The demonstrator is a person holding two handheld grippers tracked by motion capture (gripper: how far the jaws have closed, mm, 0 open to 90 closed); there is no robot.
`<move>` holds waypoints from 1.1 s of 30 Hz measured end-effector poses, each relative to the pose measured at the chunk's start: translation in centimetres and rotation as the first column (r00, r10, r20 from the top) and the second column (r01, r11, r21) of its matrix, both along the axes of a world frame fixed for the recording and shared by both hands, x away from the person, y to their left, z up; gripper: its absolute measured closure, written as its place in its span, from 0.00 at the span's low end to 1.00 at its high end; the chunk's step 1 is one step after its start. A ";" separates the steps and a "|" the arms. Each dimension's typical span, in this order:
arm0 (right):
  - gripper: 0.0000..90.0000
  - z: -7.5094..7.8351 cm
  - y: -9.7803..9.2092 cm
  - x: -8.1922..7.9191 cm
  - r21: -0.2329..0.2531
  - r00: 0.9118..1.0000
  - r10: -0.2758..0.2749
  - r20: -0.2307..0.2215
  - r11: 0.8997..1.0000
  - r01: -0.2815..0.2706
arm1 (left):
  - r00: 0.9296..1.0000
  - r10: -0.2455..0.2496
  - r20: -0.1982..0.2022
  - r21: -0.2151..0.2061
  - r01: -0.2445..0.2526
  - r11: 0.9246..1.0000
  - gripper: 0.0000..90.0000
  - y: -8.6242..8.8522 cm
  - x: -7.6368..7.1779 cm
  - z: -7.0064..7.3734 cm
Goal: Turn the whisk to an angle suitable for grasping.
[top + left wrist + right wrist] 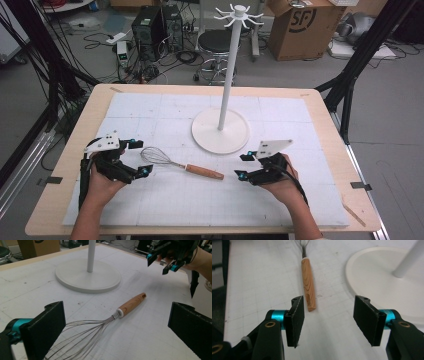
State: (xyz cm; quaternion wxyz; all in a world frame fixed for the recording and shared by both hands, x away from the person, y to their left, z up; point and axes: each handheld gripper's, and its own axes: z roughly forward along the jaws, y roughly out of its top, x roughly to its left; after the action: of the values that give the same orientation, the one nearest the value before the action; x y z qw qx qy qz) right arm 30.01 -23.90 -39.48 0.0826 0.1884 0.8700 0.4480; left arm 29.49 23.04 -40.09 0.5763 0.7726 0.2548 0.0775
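A wire whisk [172, 163] with a wooden handle [204, 171] lies flat on the white mat, wires pointing left. My left gripper [139, 157] is open just left of the wire head [82, 338], which lies between and ahead of its jaws. My right gripper [243, 166] is open a little right of the handle's end [310, 287]; nothing sits between its jaws. A white stand [220, 131] with a round base and tall pole topped by hooks [239, 15] rises behind the whisk.
The white gridded mat [150, 200] covers most of the wooden table [47, 200]. Beyond the table's far edge are a stool [216, 42], a cardboard box [300, 27], computer cases [156, 27] and cables on the floor.
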 end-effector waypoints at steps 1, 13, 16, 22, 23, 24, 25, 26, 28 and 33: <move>0.44 0.1 -0.7 -0.2 0.018 1.000 -0.014 0.001 1.000 0.014 | 1.000 -0.001 0.001 0.001 0.001 1.000 0.02 0.0 0.0 0.0; 0.33 0.6 -6.6 -1.1 0.175 0.990 -0.142 0.007 0.975 0.139 | 1.000 -0.008 0.005 0.012 0.008 1.000 0.02 -0.3 0.0 0.0; 0.29 0.8 -7.4 -1.1 0.195 0.986 -0.167 0.012 0.967 0.161 | 1.000 -0.008 0.007 0.009 0.008 1.000 0.02 -0.3 0.0 0.0; 0.19 0.8 -8.0 -1.1 0.218 0.982 -0.188 0.020 0.959 0.179 | 1.000 -0.009 0.007 0.006 0.008 1.000 0.02 -0.3 -0.1 0.1; 0.18 0.8 -7.9 -1.1 0.220 0.982 -0.188 0.021 0.959 0.179 | 1.000 -0.011 0.008 0.008 0.011 1.000 0.02 -0.3 -0.1 0.1; 0.17 0.8 -7.9 -1.1 0.220 0.981 -0.192 0.022 0.958 0.183 | 1.000 -0.011 0.008 0.004 0.011 1.000 0.02 -0.3 -0.1 0.1; 0.17 0.8 -7.9 -1.1 0.225 0.981 -0.191 0.024 0.958 0.180 | 1.000 -0.013 0.009 0.000 0.013 1.000 0.02 -0.3 -0.1 0.1; 0.17 0.8 -8.0 -1.1 0.227 0.981 -0.191 0.020 0.957 0.182 | 1.000 -0.013 0.009 -0.004 0.013 1.000 0.02 -0.3 0.0 0.1; 0.16 0.8 -8.1 -1.1 0.233 0.980 -0.199 0.028 0.954 0.187 | 1.000 -0.013 0.007 0.000 0.013 1.000 0.02 -0.4 0.0 0.0; 0.12 0.8 -8.6 -1.1 0.262 0.976 -0.216 0.024 0.944 0.202 | 1.000 -0.011 0.008 0.004 0.011 1.000 0.02 -0.4 -0.1 0.0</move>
State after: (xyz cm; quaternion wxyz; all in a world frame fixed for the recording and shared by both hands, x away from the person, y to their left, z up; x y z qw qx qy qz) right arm 28.91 -32.53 -38.63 0.1274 0.2770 0.7770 0.5507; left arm 29.44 22.61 -40.04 0.5761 0.7749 0.2481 0.0778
